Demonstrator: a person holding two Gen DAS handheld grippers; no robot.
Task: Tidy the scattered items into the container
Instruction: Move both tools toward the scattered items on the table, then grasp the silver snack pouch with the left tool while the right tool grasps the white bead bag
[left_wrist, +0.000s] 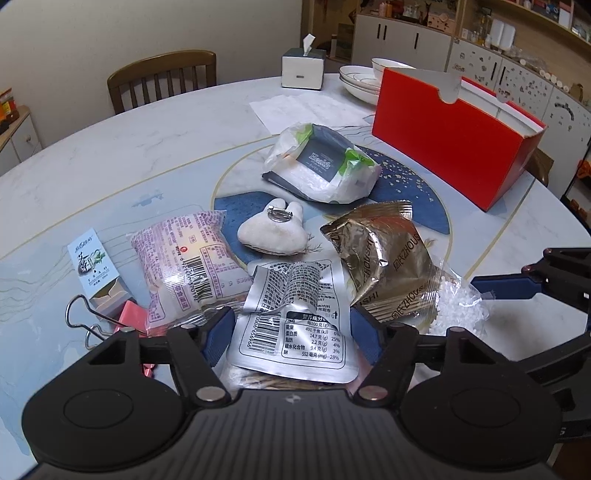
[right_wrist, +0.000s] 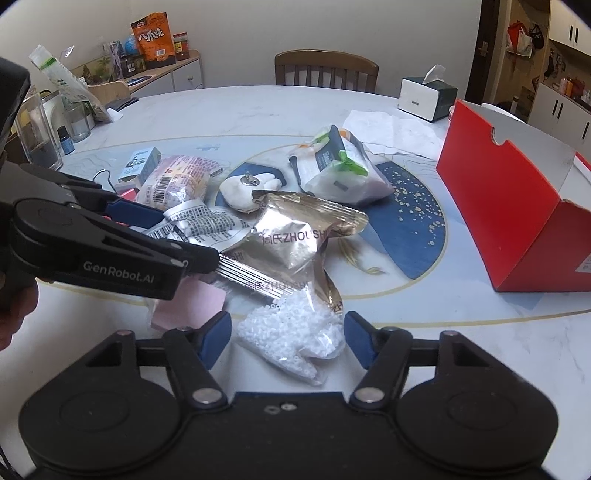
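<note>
Items loose on the marble counter (left_wrist: 110, 155), clustered near its centre: silver foil packet (left_wrist: 295, 314), gold foil packet (left_wrist: 384, 258), clear bag of white beads (right_wrist: 295, 332), pink-printed snack pouch (left_wrist: 184, 258), white plush brooch (left_wrist: 273, 229) lying pin-side up, tissue pack (left_wrist: 321, 166), small carton (left_wrist: 96, 273), binder clip (left_wrist: 85, 321). Container: red box (left_wrist: 454, 140), open at the top, standing well apart to the right of the pile; nothing can be seen inside it from these views. Left hand-held gripper (left_wrist: 291, 332): jaws wide, straddling the silver foil packet, apparently lined up to take it first as the topmost and nearest piece. Right hand-held gripper (right_wrist: 288, 336): jaws wide on either side of the bead bag, not closed on it, probably because the bag lies nearest that side. Task judged at its start; the whole pile is unsorted.
</note>
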